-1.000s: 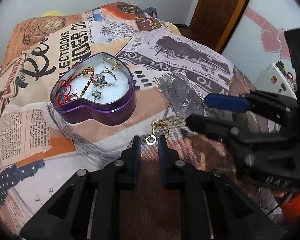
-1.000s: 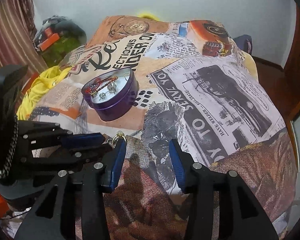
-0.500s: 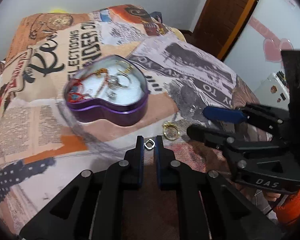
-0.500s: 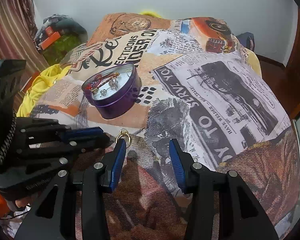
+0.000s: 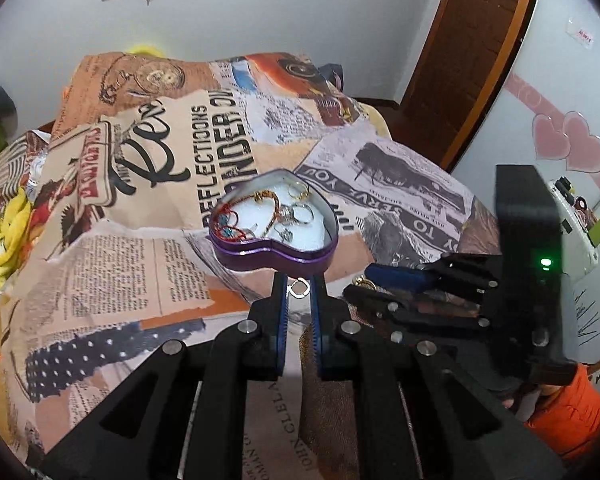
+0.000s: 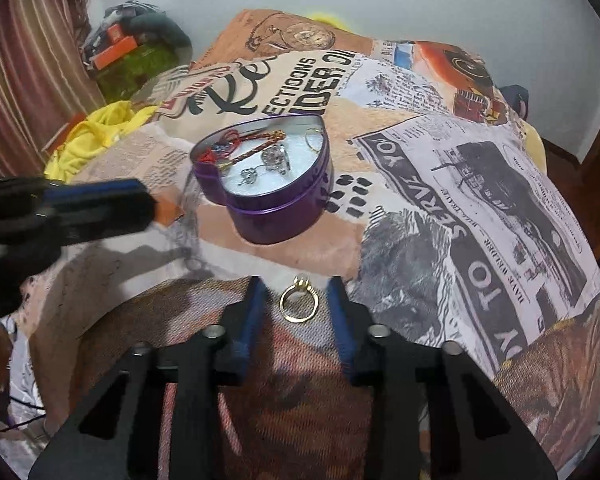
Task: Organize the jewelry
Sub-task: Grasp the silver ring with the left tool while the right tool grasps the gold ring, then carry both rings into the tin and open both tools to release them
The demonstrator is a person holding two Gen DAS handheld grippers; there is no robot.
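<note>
Left wrist view: left gripper [image 5: 299, 289] pinches a small silver ring [image 5: 299, 288] btwn its fingertips, raised just in front of the purple heart tin [image 5: 276, 257] w/ bracelets & rings inside. Right gripper [image 5: 366, 285] sits low to the right.

Right wrist view: right gripper [image 6: 296, 286] jaws spread, gold ring [image 6: 299, 301] lying on the bedspread [image 6: 480, 200] btwn them, untouched. Tin [image 6: 278, 216] just beyond.
</note>
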